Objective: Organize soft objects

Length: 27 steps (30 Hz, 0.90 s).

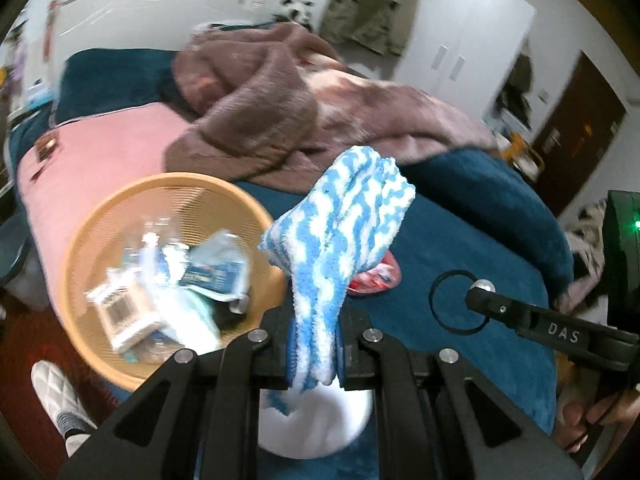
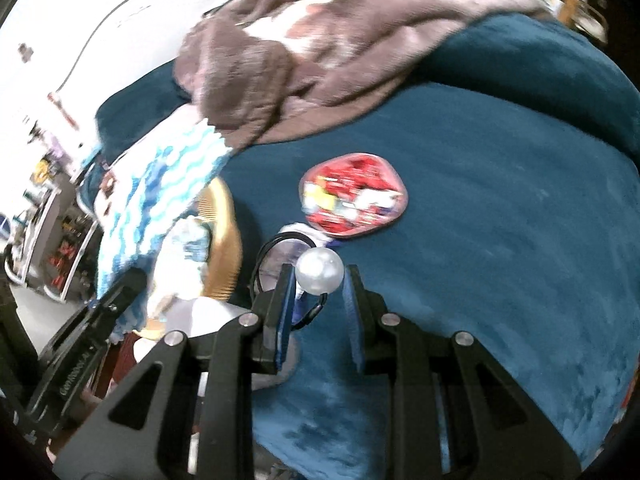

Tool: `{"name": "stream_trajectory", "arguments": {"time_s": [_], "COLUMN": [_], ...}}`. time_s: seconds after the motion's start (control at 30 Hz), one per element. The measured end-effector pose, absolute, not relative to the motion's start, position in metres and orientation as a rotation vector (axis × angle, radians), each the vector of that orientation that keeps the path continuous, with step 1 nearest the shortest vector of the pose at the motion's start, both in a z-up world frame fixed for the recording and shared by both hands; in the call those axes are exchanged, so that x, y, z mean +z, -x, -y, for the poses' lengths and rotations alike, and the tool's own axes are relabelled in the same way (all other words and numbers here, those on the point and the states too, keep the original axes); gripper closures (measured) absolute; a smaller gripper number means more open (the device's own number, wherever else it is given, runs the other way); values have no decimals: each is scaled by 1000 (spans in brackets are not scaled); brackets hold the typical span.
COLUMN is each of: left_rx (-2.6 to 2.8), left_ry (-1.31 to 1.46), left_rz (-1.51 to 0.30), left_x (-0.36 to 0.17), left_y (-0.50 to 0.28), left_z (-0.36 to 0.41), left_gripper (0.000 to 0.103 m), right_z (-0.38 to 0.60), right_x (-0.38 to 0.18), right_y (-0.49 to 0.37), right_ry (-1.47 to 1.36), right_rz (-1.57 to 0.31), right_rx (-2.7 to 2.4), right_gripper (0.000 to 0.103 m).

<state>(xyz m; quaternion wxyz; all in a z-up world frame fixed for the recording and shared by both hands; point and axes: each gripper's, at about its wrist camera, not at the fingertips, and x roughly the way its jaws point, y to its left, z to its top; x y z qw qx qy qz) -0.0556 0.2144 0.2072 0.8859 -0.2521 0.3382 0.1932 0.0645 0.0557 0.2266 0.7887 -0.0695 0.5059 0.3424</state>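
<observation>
The left gripper point(image 1: 314, 354) pinches one striped sock point(image 1: 340, 232), the right gripper point(image 2: 318, 300) one pearl hair-tie point(image 2: 319, 271), one basket point(image 1: 80, 240) left of both.

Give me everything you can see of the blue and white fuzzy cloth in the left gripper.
The blue and white cloth is a soft, fuzzy knit with wavy blue and white bands. The left gripper is shut on its lower part, both pads pressing it, and the bunched, folded upper part stands up and leans right above the jaws. A short end hangs below them. It is lifted clear of the teal bedcover, beside the orange basket.
</observation>
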Motion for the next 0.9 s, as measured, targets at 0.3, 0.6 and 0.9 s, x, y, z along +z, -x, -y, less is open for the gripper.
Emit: {"name": "stream_trajectory", "arguments": {"time_s": [0.3,0.6,0.9], "left_rx": [631,759,795], "left_ry": [658,713,734], "left_rz": [-675,-683,-663], "left_x": [197,179,174], "left_y": [103,134,142], "left_z": [-285,-326,-332], "left_gripper": [90,74,1], "right_z": [-153,-211,-189], "right_x": [225,215,217], "right_y": [-23,-8,-21], "right_ry": [235,180,73], "right_rz": [-1080,-1131,-1130], "right_rx": [905,1035,992], "right_gripper": [78,73,9]}}
